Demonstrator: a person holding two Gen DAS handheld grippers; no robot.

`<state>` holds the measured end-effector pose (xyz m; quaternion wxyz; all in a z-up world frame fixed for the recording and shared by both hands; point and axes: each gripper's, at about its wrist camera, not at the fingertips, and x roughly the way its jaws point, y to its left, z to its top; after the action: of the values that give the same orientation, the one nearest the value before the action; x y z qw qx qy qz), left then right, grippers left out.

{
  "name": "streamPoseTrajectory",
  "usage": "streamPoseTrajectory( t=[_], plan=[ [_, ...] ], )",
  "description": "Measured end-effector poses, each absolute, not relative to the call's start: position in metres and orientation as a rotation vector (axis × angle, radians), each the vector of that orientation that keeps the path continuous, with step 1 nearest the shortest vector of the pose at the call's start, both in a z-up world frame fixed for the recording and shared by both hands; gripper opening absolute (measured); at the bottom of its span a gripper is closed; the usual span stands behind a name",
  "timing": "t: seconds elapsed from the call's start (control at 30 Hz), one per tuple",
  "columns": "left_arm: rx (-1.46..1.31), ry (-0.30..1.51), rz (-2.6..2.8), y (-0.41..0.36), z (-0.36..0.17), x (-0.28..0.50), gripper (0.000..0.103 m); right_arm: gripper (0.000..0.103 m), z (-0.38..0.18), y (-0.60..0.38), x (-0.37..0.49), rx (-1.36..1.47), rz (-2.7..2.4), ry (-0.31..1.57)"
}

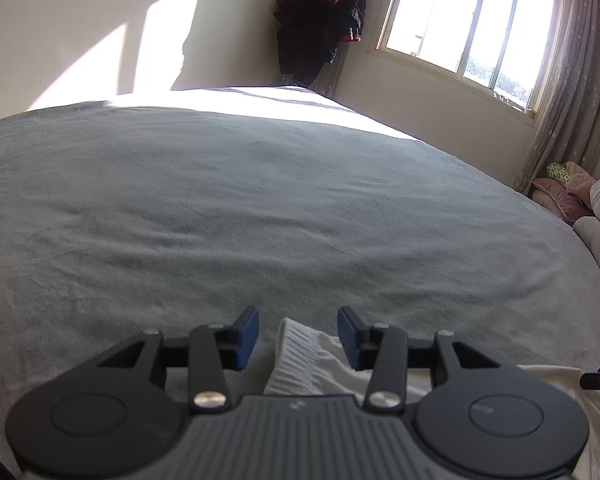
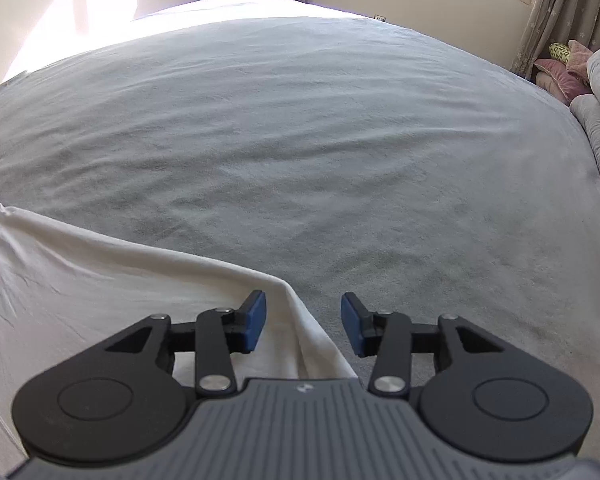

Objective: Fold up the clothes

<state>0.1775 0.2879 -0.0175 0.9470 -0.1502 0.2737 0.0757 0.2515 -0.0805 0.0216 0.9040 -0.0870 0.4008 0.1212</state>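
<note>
Two grippers, both wide open and gripping nothing. The left gripper (image 1: 298, 338) has the ribbed waistband (image 1: 296, 360) of the white garment (image 2: 100, 272) sitting between its blue pads (image 1: 249, 332). The right gripper (image 2: 304, 322) straddles a corner of the same garment, which lies flat on the grey bed (image 2: 300, 140). Pillows (image 2: 596, 112) sit well off to the right.

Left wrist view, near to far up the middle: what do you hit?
Open left gripper → ribbed elastic waistband of the white garment between its fingers → grey bedspread → sunlit far strip of the bed → dark jacket hanging in the wall corner.
</note>
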Motion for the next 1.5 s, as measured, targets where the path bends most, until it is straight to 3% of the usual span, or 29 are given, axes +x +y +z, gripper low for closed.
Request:
streamPoseTrajectory(
  t=[0.27,0.57,0.93,1.03,1.1,1.2,1.5],
  plan=[
    [-0.313,0.594,0.0,0.239,0.013,0.159,0.048,0.052,0.041,-0.156,0.194,-0.108,0.23,0.872],
    [-0.283,0.703,-0.181,0.18,0.002,0.154,0.048,0.052,0.054,-0.246,0.12,-0.017,0.149,0.902],
    [-0.24,0.777,-0.242,0.132,-0.004,0.157,0.048,0.051,0.027,-0.286,0.073,-0.015,0.183,1.013],
    [-0.234,0.788,-0.239,0.126,-0.005,0.165,0.048,0.044,0.02,-0.287,0.067,-0.032,0.209,1.033],
    [-0.233,0.795,-0.232,0.122,-0.008,0.172,0.048,0.024,0.015,-0.288,0.063,-0.043,0.226,1.045],
    [-0.227,0.807,-0.225,0.114,-0.013,0.183,0.048,0.005,0.01,-0.29,0.06,-0.066,0.241,1.058],
    [-0.093,0.78,-0.202,0.103,-0.019,0.216,0.047,0.004,0.037,-0.302,0.119,-0.284,0.034,0.945]
  ],
)
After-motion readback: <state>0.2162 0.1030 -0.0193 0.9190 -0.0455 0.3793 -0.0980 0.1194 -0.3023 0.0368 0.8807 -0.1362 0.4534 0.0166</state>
